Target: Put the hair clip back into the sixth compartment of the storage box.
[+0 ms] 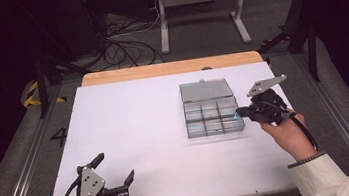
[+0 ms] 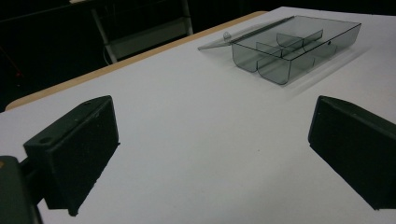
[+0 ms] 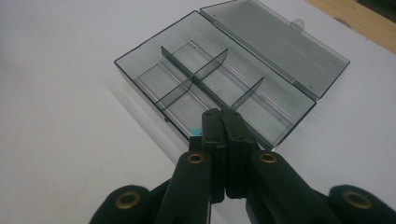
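Looking down from the high view, the right gripper (image 1: 243, 113) sits at the three o'clock edge of the open compartment box (image 1: 213, 118), while the left gripper (image 1: 117, 173) waits at seven o'clock, jaws wide. The left gripper view puts the box (image 2: 299, 46) at one o'clock, apparently empty. In the right gripper view the jaws are pressed together over the near wall with a small blue thing (image 3: 197, 131) beside them, so whether they hold it cannot be told; any release probably works best centred over one compartment.
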`<action>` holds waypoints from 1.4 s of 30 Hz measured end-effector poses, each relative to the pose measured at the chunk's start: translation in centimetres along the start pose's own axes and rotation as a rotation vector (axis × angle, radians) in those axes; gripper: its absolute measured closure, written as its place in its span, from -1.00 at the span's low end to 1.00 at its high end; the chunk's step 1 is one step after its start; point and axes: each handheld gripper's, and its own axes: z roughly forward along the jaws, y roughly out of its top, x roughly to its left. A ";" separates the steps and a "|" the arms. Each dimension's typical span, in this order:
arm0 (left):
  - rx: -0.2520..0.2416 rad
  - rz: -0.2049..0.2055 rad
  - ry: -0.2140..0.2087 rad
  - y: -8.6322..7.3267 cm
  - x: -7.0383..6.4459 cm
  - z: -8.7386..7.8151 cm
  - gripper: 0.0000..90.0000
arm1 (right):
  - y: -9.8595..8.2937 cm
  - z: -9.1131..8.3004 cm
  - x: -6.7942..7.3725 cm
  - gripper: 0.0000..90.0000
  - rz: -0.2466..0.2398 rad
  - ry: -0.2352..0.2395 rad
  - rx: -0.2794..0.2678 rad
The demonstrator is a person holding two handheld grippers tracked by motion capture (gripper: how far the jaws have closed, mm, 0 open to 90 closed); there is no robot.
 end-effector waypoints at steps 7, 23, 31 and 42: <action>0.001 0.002 -0.001 0.0 0.0 0.0 -0.95 | 0.7 1.3 -0.1 0.99 0.013 -0.015 0.019; 0.002 0.005 -0.001 0.0 0.0 0.0 -0.95 | 1.5 3.8 -0.3 0.99 0.049 -0.076 0.052; 0.002 0.005 -0.001 0.0 0.0 0.0 -0.95 | 1.4 4.3 -0.9 0.99 0.069 -0.079 0.059; 0.002 0.006 -0.001 0.0 0.0 0.0 -0.95 | 1.3 5.0 -1.2 0.99 0.079 -0.075 0.091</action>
